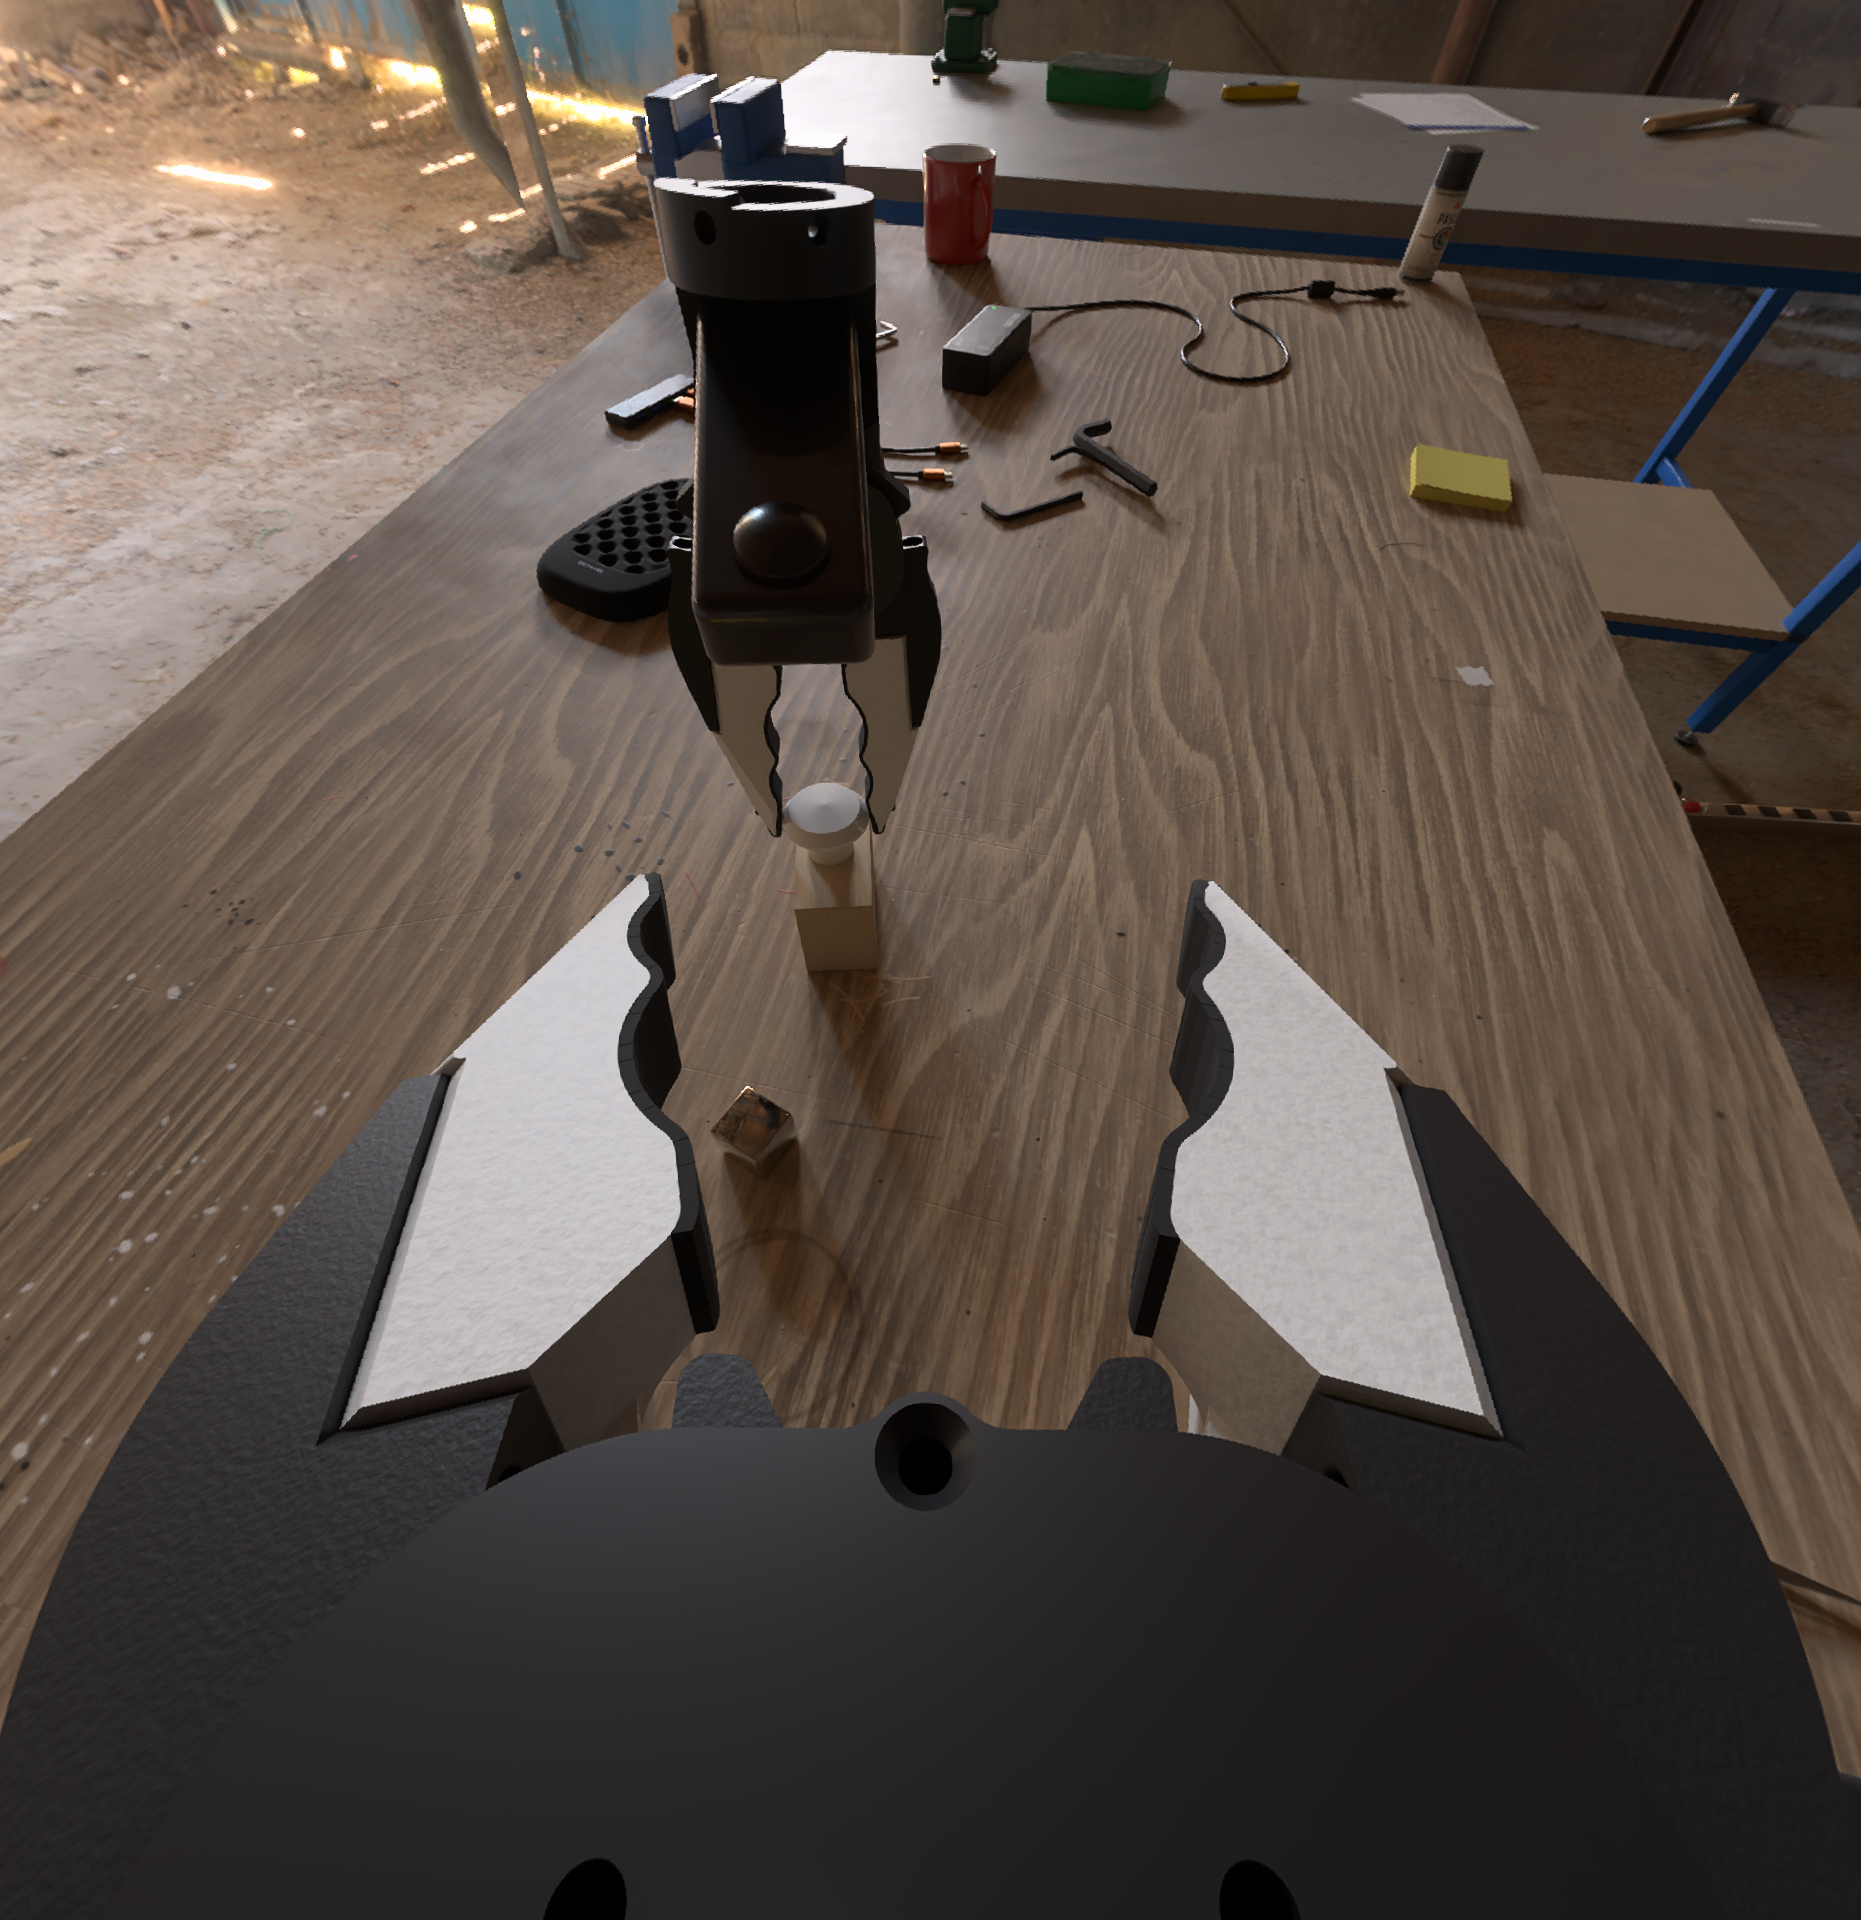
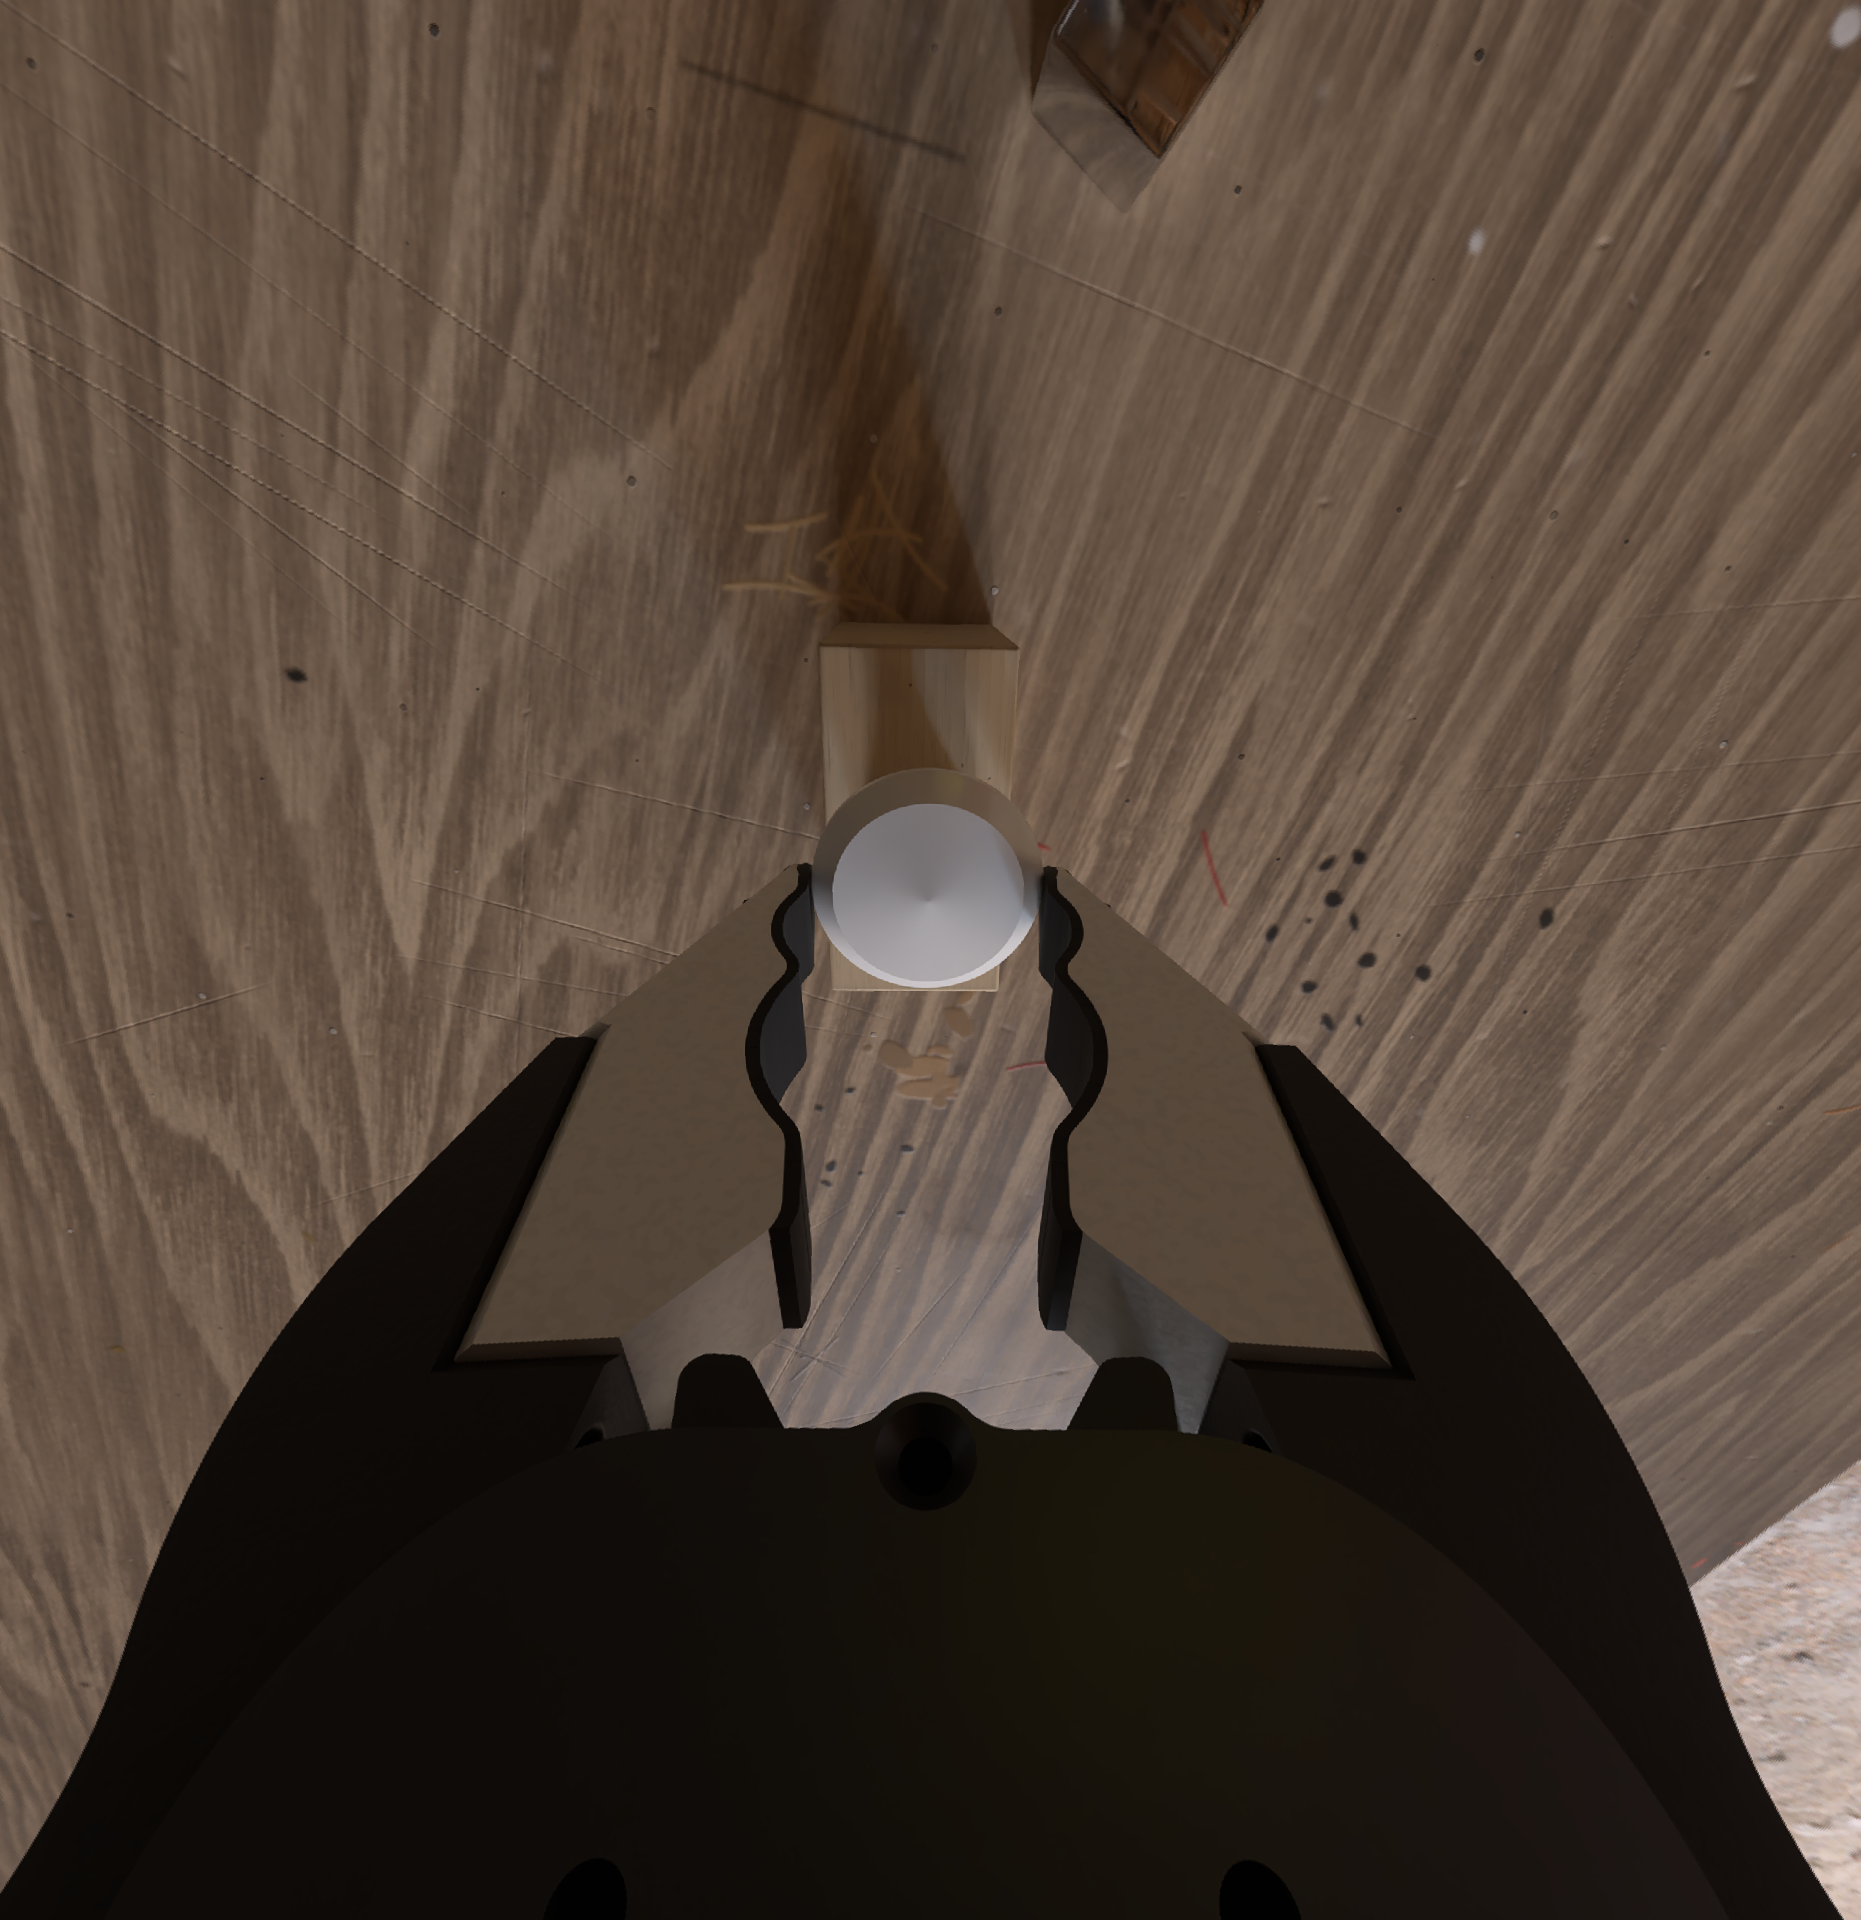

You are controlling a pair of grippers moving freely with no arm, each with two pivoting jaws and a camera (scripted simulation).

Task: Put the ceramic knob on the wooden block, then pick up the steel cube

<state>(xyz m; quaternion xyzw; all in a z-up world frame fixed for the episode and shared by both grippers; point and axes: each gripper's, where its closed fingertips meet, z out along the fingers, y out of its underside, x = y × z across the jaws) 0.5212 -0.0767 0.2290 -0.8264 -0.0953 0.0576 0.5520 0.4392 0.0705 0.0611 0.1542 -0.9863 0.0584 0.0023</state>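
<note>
A white ceramic knob [image 1: 824, 816] sits stem-down on top of a pale wooden block [image 1: 838, 925] standing upright on the wooden table [image 1: 1269, 831]. My right gripper [image 1: 824, 826] points down from above, its fingertips closed against the knob's sides. In the right wrist view the knob [image 2: 926, 904] lies between the fingertips of my right gripper [image 2: 926, 883], over the block [image 2: 915, 717]. A shiny steel cube [image 1: 754, 1127] lies on the table nearer than the block, just inside the left finger of my open, empty left gripper [image 1: 926, 888]. The cube also shows in the right wrist view [image 2: 1123, 94].
Farther back on the table are a black perforated pad [image 1: 614, 551], hex keys [image 1: 1102, 457], a black adapter [image 1: 986, 348] with cable, a red mug [image 1: 957, 203], a yellow sponge [image 1: 1459, 478] and a spray can [image 1: 1440, 213]. A second bench [image 1: 1321, 156] stands behind.
</note>
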